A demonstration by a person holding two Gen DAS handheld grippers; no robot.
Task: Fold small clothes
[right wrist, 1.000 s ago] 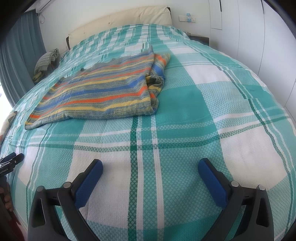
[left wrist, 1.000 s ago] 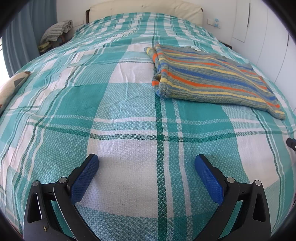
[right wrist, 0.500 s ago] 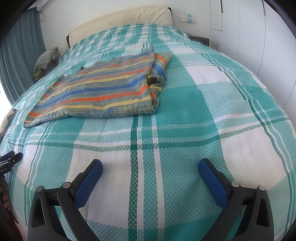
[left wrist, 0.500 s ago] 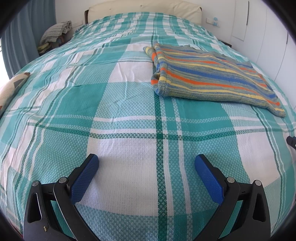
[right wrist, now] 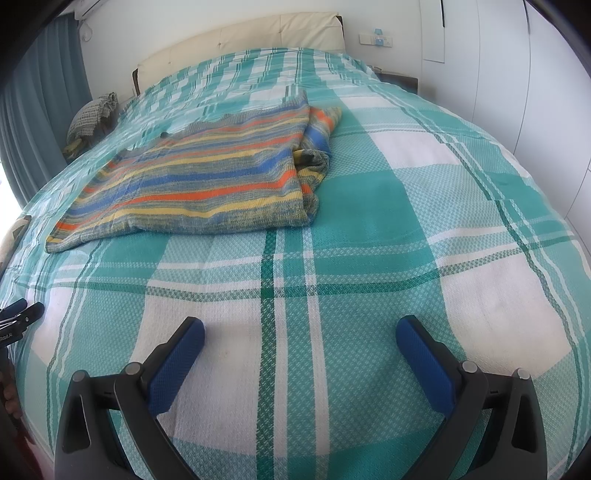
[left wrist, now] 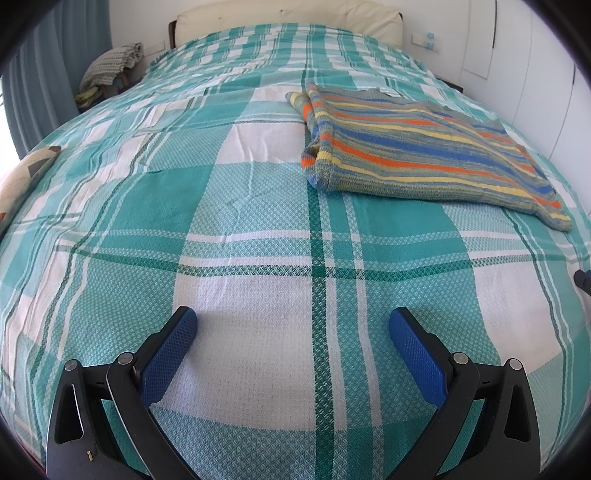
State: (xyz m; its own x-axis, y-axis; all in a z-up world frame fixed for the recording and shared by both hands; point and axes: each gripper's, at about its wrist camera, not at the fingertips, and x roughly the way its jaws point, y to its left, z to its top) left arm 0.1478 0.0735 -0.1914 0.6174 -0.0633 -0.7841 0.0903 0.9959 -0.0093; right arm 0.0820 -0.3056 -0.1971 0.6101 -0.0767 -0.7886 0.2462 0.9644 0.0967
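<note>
Right gripper (right wrist: 300,334) low over the teal plaid bedspread (right wrist: 388,206), blue pads (right wrist: 176,363) spread wide with nothing between them. Striped knit garment (right wrist: 199,181) lying folded on the bedspread well ahead and to the left, one bunched edge toward the middle of the bed. Tip of the left gripper (right wrist: 20,314) just visible at the left edge, cream headboard (right wrist: 251,33) beyond.
</note>
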